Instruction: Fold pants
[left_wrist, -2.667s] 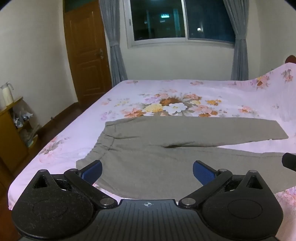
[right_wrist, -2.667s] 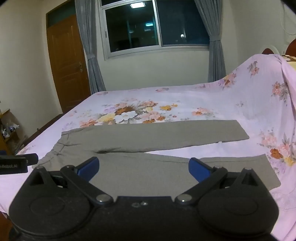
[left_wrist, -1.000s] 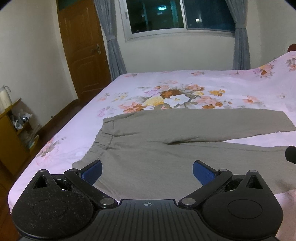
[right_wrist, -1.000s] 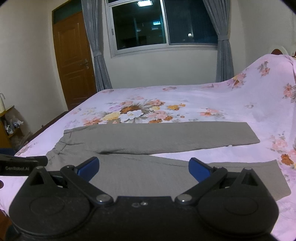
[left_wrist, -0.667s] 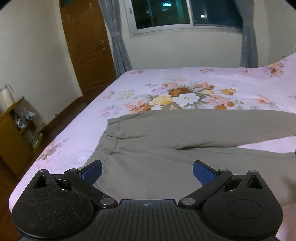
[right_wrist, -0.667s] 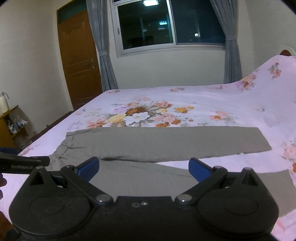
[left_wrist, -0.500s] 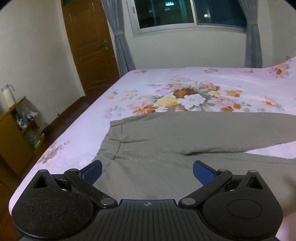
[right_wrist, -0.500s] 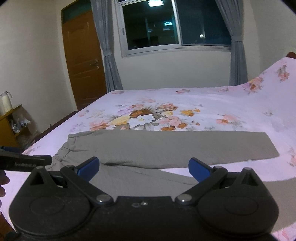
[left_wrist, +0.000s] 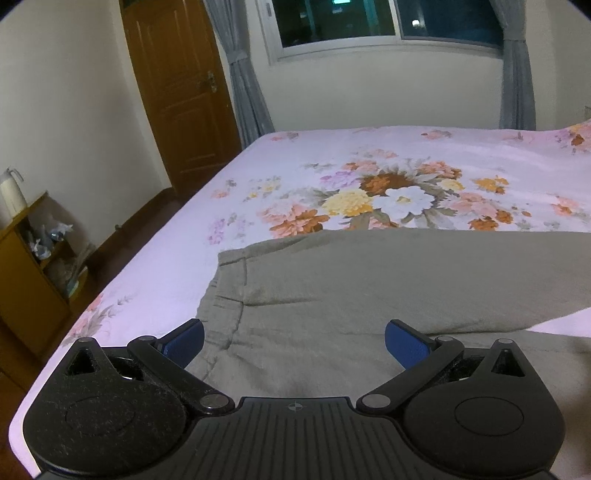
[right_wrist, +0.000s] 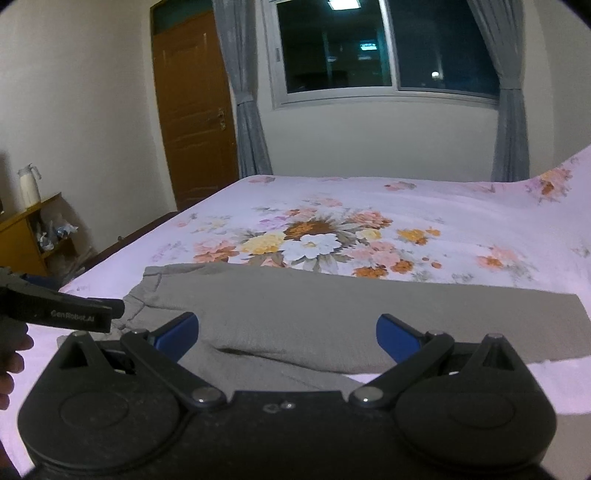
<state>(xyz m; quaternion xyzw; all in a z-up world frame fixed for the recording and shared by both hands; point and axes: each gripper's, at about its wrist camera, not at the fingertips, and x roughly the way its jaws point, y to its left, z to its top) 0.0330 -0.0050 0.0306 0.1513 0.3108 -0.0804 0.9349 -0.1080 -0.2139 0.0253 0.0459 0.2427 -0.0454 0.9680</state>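
— On the near side of the floral bed (left_wrist: 332, 166): found the pants (left_wrist: 369, 288) spread flat, with the waistband (left_wrist: 225, 295) to the left and both legs stretched off to the right.

— Folded anywhere yet?

— Nowhere visible. Saw the far leg (right_wrist: 369, 306) lying apart from the near leg (left_wrist: 517, 354), with a wedge of pink sheet between them toward the right. Judged the task as barely begun.

— And the left claw (left_wrist: 293, 343)?

— Held low over the waistband end, with blue pads wide apart and clamped on nothing.

— Same for the right claw (right_wrist: 286, 334)?

— Same. Spread wide just right of the other, over the spot where the legs split, and gripping nothing either.

— Touching the cloth?

— Could not tell. Lost the pad tips against the grey fabric.

— So what remained?

— Nearly everything, by that reckoning: pinch an edge, lay one leg over the other, then double the length from hems toward waistband, perhaps twice.

— Any worry?

— Only the usual with limp knit. Looked soft enough to bunch or drag the sheet along if pinched too deep.
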